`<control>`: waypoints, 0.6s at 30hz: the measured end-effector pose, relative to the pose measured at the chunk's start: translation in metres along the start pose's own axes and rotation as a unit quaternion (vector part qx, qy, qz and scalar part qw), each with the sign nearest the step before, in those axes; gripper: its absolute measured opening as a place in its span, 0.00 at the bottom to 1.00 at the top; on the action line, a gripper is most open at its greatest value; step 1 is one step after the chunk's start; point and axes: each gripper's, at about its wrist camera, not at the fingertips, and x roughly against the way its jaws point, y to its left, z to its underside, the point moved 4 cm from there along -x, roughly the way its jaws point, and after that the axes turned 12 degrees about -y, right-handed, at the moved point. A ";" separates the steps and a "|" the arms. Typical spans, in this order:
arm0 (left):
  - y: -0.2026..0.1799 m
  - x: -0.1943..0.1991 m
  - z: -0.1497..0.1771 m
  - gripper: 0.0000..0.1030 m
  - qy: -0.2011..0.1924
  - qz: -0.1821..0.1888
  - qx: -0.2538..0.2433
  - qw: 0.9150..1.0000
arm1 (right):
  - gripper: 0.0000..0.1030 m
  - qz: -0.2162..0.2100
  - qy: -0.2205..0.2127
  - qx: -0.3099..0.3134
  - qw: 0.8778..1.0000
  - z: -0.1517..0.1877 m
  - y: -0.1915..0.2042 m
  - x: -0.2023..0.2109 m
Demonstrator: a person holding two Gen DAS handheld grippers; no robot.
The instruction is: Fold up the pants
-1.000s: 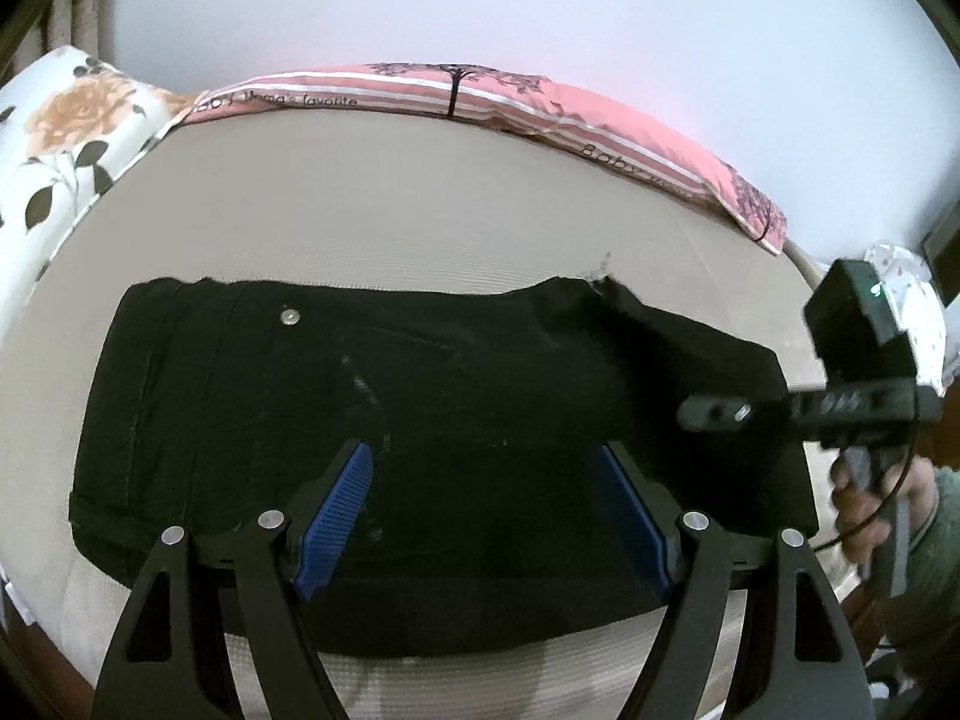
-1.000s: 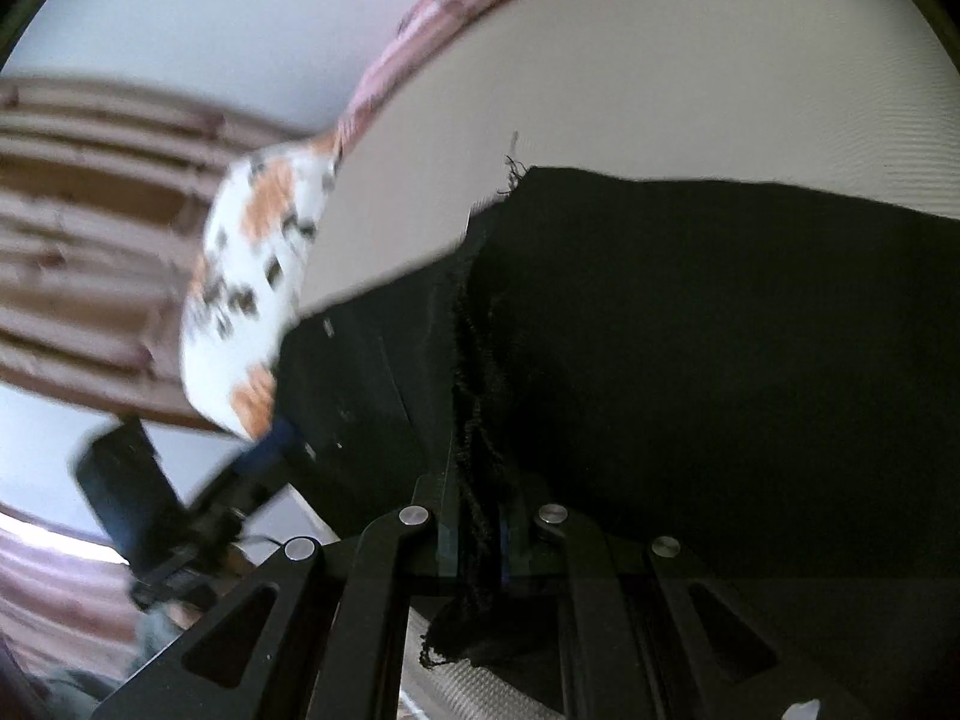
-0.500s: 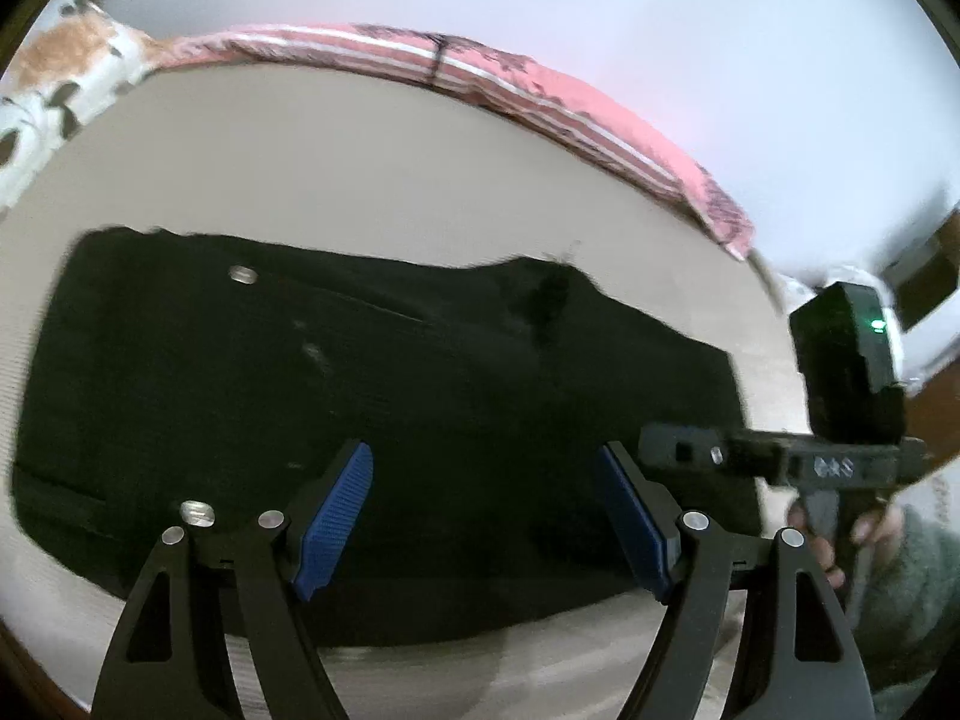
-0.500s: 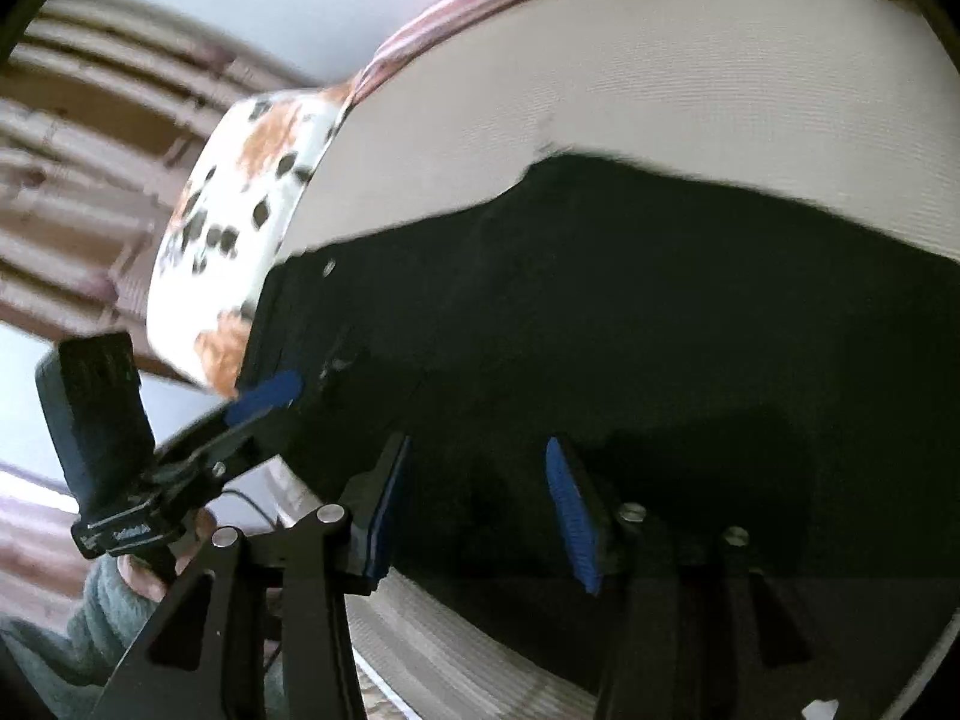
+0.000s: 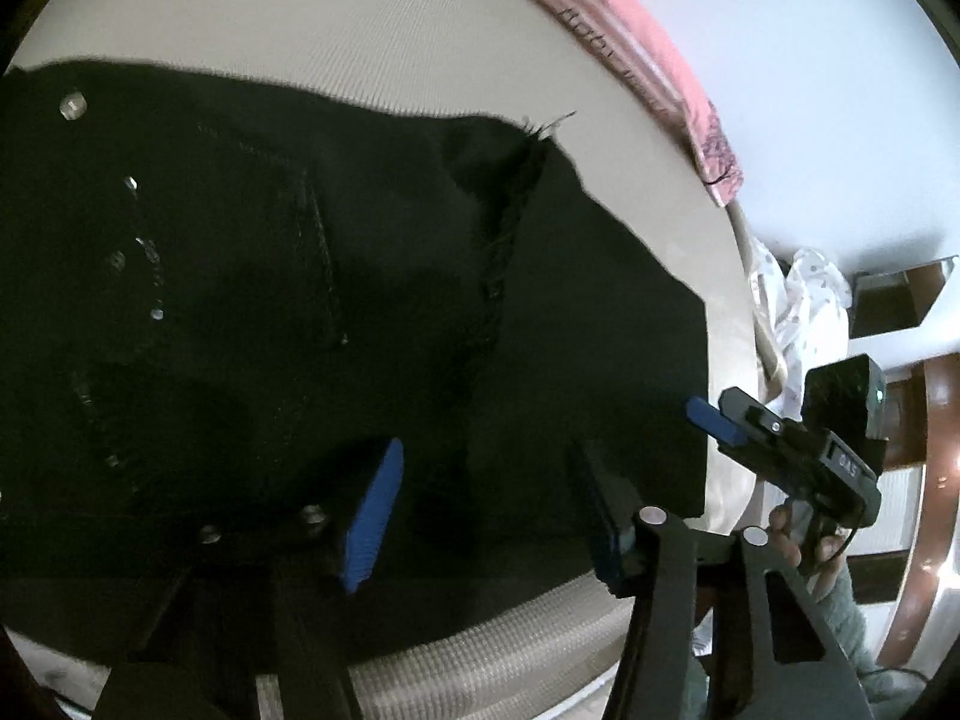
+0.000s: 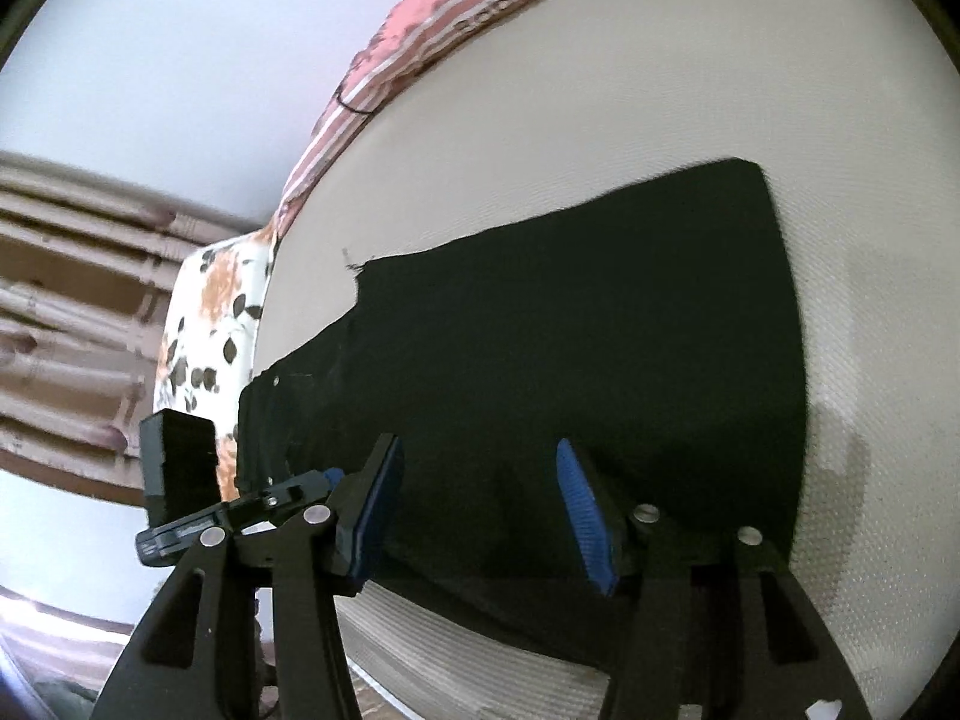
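Left gripper point(image 5: 489, 516), low in frame, has been closing, nothing gripped; right gripper point(image 6: 474, 516) has been opening, seemingly empty.

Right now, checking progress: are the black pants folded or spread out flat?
Folded: in the left wrist view a frayed hem lies across the pants, one layer over another, on the mattress.

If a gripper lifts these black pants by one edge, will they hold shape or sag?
The black pants would probably sag: they lie flat and limp on the mattress. The denim-like stitching suggests moderate weight. The frayed hem may snag or shed threads.
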 end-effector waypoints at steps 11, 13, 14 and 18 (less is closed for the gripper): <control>-0.010 -0.022 -0.001 0.51 0.051 0.073 0.014 0.996 | 0.50 -0.009 0.000 -0.017 1.000 0.004 -0.008 -0.005; -0.013 -0.024 -0.002 0.51 0.055 0.079 0.015 0.995 | 0.50 -0.009 0.003 -0.020 1.000 0.005 -0.010 -0.006; -0.015 -0.026 -0.003 0.51 0.058 0.083 0.015 0.995 | 0.50 -0.009 0.003 -0.020 1.000 0.006 -0.010 -0.006; -0.025 -0.037 -0.015 0.51 0.054 0.084 0.016 0.995 | 0.50 -0.009 0.002 -0.022 1.000 0.007 -0.011 -0.007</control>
